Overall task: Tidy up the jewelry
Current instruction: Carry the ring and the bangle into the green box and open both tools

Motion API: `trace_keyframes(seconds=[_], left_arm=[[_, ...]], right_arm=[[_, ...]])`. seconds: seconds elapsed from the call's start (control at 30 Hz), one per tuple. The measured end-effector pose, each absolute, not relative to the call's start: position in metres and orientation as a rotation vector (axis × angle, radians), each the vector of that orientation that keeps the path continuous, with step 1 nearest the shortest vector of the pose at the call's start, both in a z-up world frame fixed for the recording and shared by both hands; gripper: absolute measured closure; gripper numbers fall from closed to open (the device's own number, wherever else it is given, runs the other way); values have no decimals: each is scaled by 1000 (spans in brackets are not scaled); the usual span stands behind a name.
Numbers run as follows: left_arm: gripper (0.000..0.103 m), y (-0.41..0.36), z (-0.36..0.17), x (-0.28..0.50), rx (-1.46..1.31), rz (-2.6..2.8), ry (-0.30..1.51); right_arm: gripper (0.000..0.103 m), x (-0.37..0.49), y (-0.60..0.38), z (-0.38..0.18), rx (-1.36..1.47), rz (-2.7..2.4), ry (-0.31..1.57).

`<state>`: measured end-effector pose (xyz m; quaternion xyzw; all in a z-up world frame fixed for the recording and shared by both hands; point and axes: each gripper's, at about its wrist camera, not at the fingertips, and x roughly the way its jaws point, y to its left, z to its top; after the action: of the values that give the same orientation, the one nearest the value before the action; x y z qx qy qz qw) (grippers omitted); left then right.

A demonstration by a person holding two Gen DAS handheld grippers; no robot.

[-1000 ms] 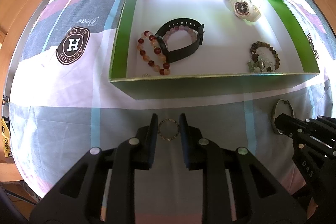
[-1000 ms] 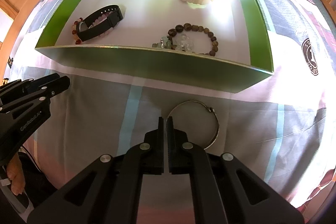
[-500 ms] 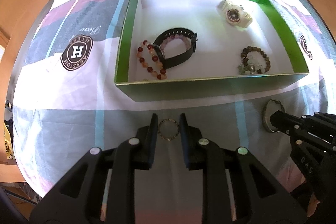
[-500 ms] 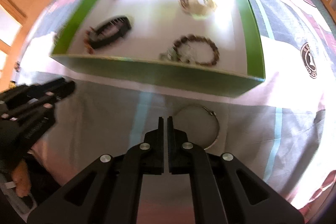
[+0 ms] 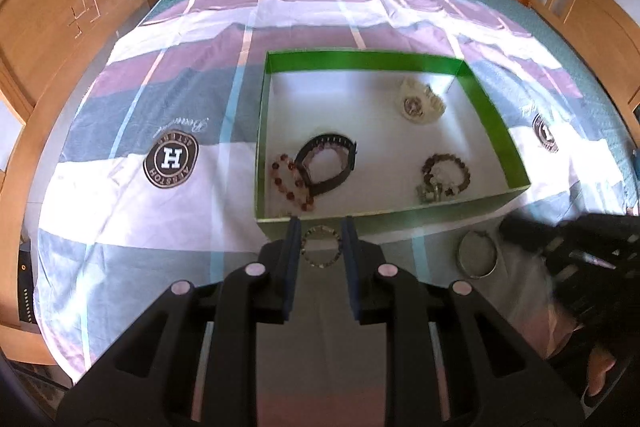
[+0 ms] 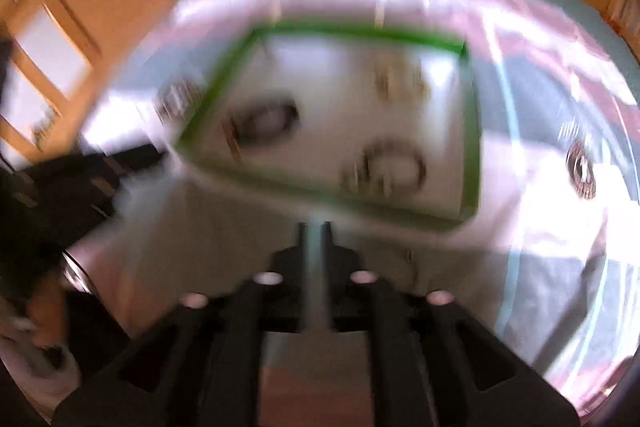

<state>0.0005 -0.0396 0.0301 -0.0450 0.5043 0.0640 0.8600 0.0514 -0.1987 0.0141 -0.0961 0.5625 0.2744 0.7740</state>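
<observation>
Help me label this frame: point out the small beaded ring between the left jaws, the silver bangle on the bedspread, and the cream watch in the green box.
Small beaded ring [image 5: 321, 247]: left wrist view, upper arc.
Silver bangle [image 5: 477, 253]: left wrist view, band.
Cream watch [image 5: 413, 105]: left wrist view, dial.

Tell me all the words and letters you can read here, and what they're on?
"H": middle of the round brown badge printed on the bedsheet.
Ring of letters around that badge: upside down, not surely readable.
Cursive word above the badge: upside down, illegible.
Second badge right of the green box: too small.
Right wrist view: blurred, nothing readable.
</observation>
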Motion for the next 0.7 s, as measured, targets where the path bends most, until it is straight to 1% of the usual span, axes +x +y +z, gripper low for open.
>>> trace_keyframes(seconds=[0.03, 0.13, 0.17, 0.2, 0.27, 0.3, 0.43, 0.53, 0.63, 0.7], left_arm=[[82, -39, 27, 1, -91, 136, 1067], [83, -38, 20, 2, -96, 140, 1086], [82, -37, 19, 3, -98, 142, 1088], [83, -37, 19, 3, -100, 143, 1087], [82, -35, 18, 3, -103, 144, 1087], [82, -35, 18, 3, -103, 145, 1088], [82, -33, 17, 2, -106, 151, 1090], [82, -32, 18, 1, -110, 154, 1087], [82, -33, 21, 1, -114, 156, 1079], [83, -34, 24, 1, -112, 155, 1063]], right_arm=[[66, 52, -195, -2, -239, 574, 1263], [66, 55, -194, -43, -283, 512, 1363], [68, 59, -195, -54, -282, 496, 1395], [74, 61, -196, -62, -286, 482, 1416], [81, 66, -199, -71, -280, 452, 1437], [100, 66, -200, -70, -280, 454, 1432], [101, 63, -201, -54, -248, 494, 1391], [101, 61, -201, -28, -220, 525, 1324], [101, 57, -205, 6, -162, 561, 1234], [101, 55, -211, 28, -120, 573, 1138]])
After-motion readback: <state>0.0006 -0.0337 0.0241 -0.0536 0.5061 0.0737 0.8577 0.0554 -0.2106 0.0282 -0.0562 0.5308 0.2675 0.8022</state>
